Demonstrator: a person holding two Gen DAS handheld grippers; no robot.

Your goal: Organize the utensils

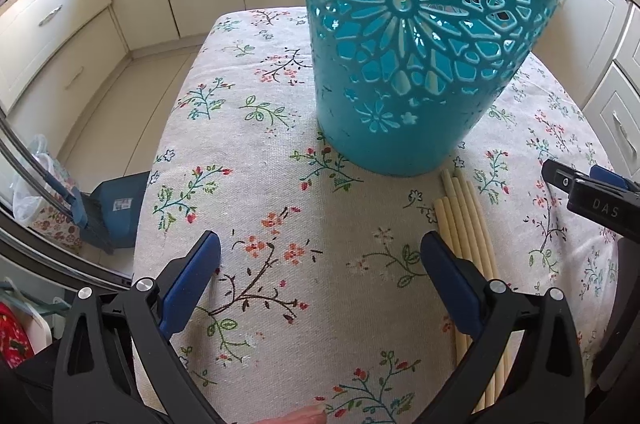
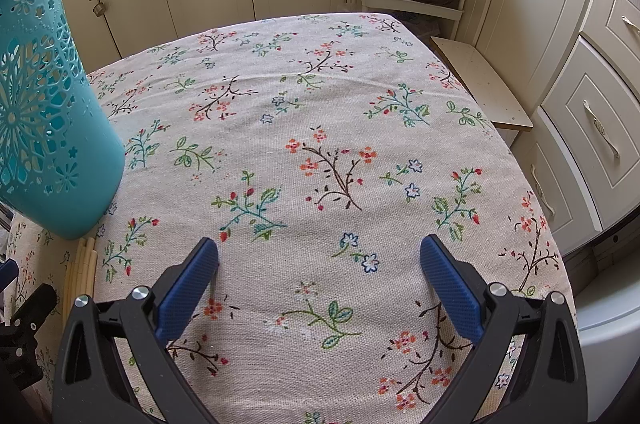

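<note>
- The table under its cream cloth printed with small flower sprigs (image 2: 320,127) carries everything, and the cloth looks soft enough to bunch if I drag anything across it.
- The tall teal plastic holder with cut-out flower lacework (image 1: 416,35) stands upright toward the table's left side, a little back from the near edge. I judge it light and thin-walled, stiff enough at the solid band near its base, springy in the pierced middle. If I have to steady it, I take it low, where the wall is unbroken.
- The bundle of pale, round wooden sticks (image 1: 466,224), chopsticks by my guess, lies flat on the cloth with its far ends just at the holder's base and its length running back toward the near edge. They look light, rigid and smooth, so likely to roll or fan apart. I would pinch across the whole bundle near the middle.
- My left gripper (image 1: 320,264) is spread wide with nothing in it, its right finger lying over the sticks.
- My right gripper (image 2: 320,264) is also wide apart and empty, over bare cloth, the sticks well off to its left.
</note>
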